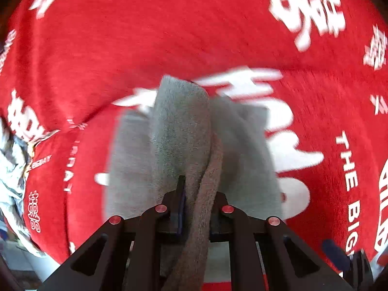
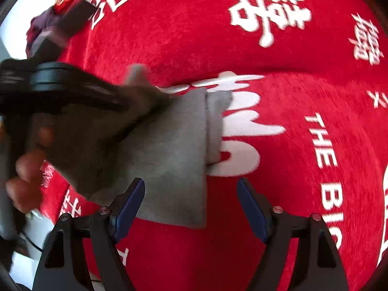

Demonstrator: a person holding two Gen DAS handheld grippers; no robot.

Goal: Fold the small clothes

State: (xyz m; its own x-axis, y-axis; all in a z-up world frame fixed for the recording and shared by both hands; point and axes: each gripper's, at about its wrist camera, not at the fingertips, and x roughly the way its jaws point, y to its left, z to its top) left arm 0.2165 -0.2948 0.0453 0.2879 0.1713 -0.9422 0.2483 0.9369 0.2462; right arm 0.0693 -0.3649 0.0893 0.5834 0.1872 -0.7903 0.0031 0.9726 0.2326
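A small grey garment point(image 1: 184, 131) lies partly folded on a red cloth with white lettering point(image 1: 169, 24). My left gripper point(image 1: 197, 194) is shut on a bunched edge of the grey garment and holds that edge lifted above the rest. In the right wrist view the grey garment point(image 2: 169, 150) lies flat with a straight right edge, and the left gripper's black body point(image 2: 60, 84) and the hand holding it come in from the left over it. My right gripper point(image 2: 190, 198) is open and empty, its fingers astride the garment's near right corner, just above the cloth.
The red cloth point(image 2: 278, 36) covers the whole work surface. A patterned blue-white fabric point(image 1: 12, 169) lies at the left edge in the left wrist view. A dark purple bundle point(image 2: 48, 26) sits at the far left in the right wrist view.
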